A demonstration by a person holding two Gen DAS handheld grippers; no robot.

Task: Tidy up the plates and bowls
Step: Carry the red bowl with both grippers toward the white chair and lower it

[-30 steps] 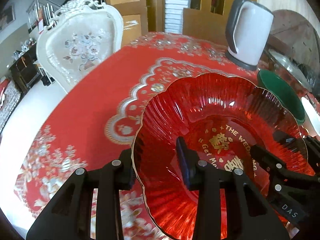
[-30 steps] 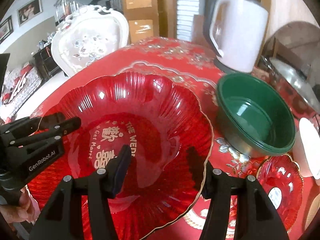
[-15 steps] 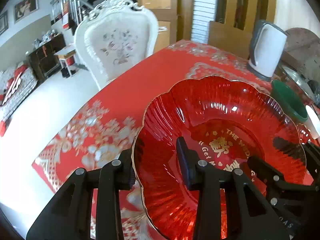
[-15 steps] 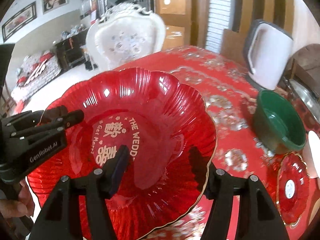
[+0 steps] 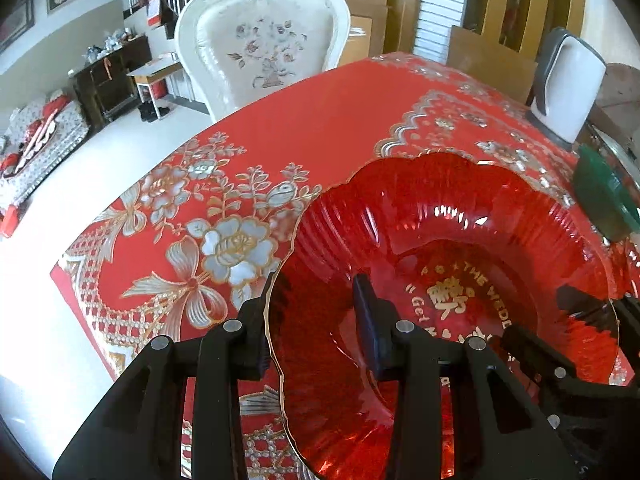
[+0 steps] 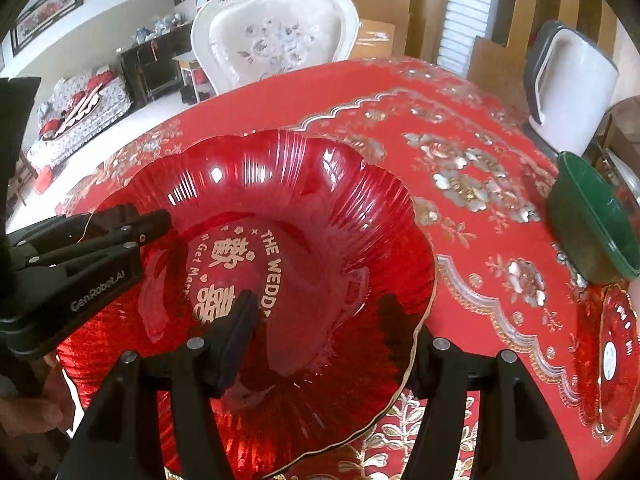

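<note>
Red plate (image 5: 460,240) rim clamped both sides; tablecloth (image 5: 304,128) beyond.

Surface (image 5: 320,128) draped in red floral tablecloth (image 5: 208,240). White electric kettle (image 6: 568,88) stands at its far right edge. White ornate chair (image 5: 260,40) sits behind the surface.

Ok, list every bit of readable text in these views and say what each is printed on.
"THE WEDD", cut off by the right gripper: large red plate, gold lettering.
"Get Marr", cut off: same plate.
Gold Chinese characters: plate centre.
"GenRobot.AI": left gripper.
White sticker on the small red plate: too small to read.
Red paper by the staircase: too blurred to read.
</note>
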